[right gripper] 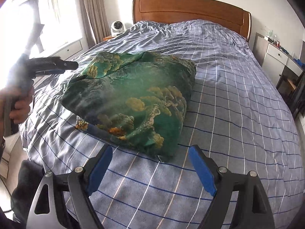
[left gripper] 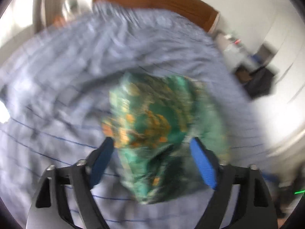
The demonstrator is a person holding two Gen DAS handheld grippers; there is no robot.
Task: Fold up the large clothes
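the glossy green garment with gold and orange print (right gripper: pixel 131 97) lies folded into a thick pad on the blue checked bedspread (right gripper: pixel 228 95), so i judge this fold done. my right gripper (right gripper: pixel 150 162) hangs wide open and empty just short of its near edge. my left gripper (left gripper: pixel 152 158) is spread wide too, cloth showing between the jaws but not pinched.

The right gripper (right gripper: pixel 150 150) points down at a slant with its jaws spread wide and nothing between its blue pads (right gripper: pixel 200 169). The left gripper (left gripper: pixel 151 143) also tilts downward, jaws wide apart and the pads pressing on nothing, though its own view is blurred. From the right wrist view the left gripper shows side-on at the left edge, held by a hand (right gripper: pixel 18 106) closed round its grip.
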